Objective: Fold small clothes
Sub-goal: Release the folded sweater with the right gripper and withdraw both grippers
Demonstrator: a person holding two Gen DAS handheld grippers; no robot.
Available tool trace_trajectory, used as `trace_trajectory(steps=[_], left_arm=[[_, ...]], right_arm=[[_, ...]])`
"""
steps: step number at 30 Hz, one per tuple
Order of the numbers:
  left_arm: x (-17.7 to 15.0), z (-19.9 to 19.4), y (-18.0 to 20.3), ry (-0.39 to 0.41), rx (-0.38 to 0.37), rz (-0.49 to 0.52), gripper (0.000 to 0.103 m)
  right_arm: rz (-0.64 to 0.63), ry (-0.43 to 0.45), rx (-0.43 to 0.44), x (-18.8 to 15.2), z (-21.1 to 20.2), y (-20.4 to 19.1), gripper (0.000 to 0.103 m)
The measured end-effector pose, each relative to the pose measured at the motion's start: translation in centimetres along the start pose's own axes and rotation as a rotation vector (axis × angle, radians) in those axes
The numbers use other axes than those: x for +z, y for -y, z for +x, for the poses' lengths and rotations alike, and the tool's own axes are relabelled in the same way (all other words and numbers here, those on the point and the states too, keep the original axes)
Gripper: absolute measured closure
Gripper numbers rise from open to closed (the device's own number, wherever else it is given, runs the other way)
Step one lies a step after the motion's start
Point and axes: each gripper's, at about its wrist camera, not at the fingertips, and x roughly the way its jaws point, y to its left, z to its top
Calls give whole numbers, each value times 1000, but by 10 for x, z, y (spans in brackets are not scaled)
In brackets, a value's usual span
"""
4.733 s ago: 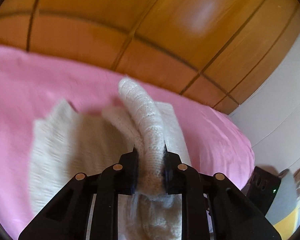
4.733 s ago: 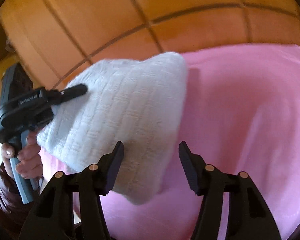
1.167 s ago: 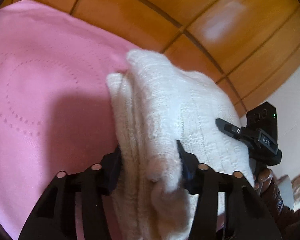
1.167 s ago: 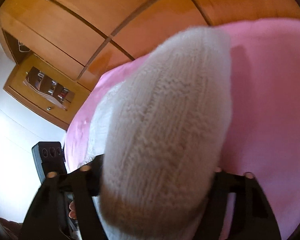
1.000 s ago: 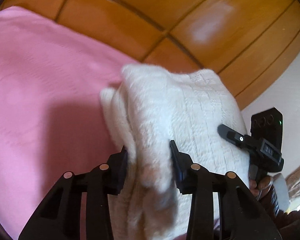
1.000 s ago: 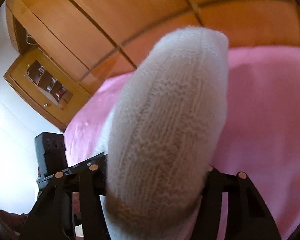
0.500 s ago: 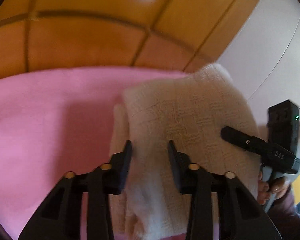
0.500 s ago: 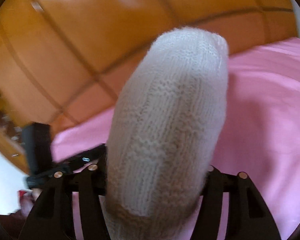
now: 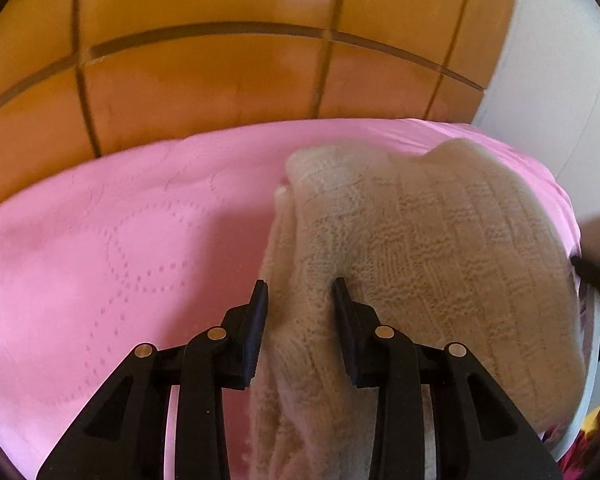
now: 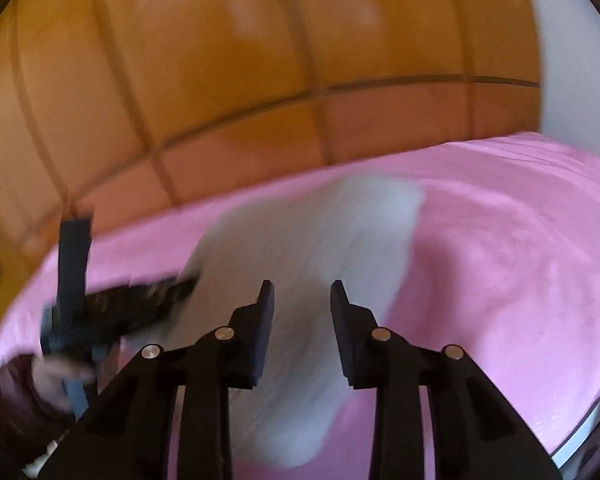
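A folded cream knitted garment [image 9: 420, 248] lies on the pink bedspread [image 9: 120, 240]. My left gripper [image 9: 300, 296] has its jaws around the garment's near left edge, with knit bulging between them. In the blurred right wrist view the garment [image 10: 320, 240] lies flat on the bedspread [image 10: 520, 280]. My right gripper [image 10: 302, 296] is open above its near part, with nothing between its jaws. The left gripper shows there at the left [image 10: 112, 304], on the garment's left edge.
Wooden wardrobe panels [image 9: 220, 60] stand behind the bed. A white wall [image 9: 560, 80] is at the right. The bed's right edge [image 10: 580, 432] drops off near my right gripper. The person's hand and dark sleeve [image 10: 28, 392] are at the lower left.
My right gripper has let go of the garment and pulled back; its jaws stand open. The garment has come down onto the bedspread. My left gripper has stayed on its left edge.
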Motion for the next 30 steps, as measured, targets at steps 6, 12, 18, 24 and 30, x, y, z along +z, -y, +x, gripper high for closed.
trace_trajectory(steps=[6, 12, 18, 24, 30], left_arm=[[-1, 0, -3, 8, 61, -32, 53], [-11, -32, -5, 56, 116, -60, 31], [-24, -64, -7, 102, 114, -86, 25], [-36, -95, -5, 154, 126, -89, 23], [-49, -118, -5, 189, 149, -99, 17]], right_arm=[[-48, -14, -162, -25, 29, -15, 69], [-37, -24, -217, -21, 24, -35, 59], [3, -9, -202, -18, 12, -53, 37], [15, 17, -233, -17, -2, -76, 25], [49, 56, -294, -30, -23, -91, 9]])
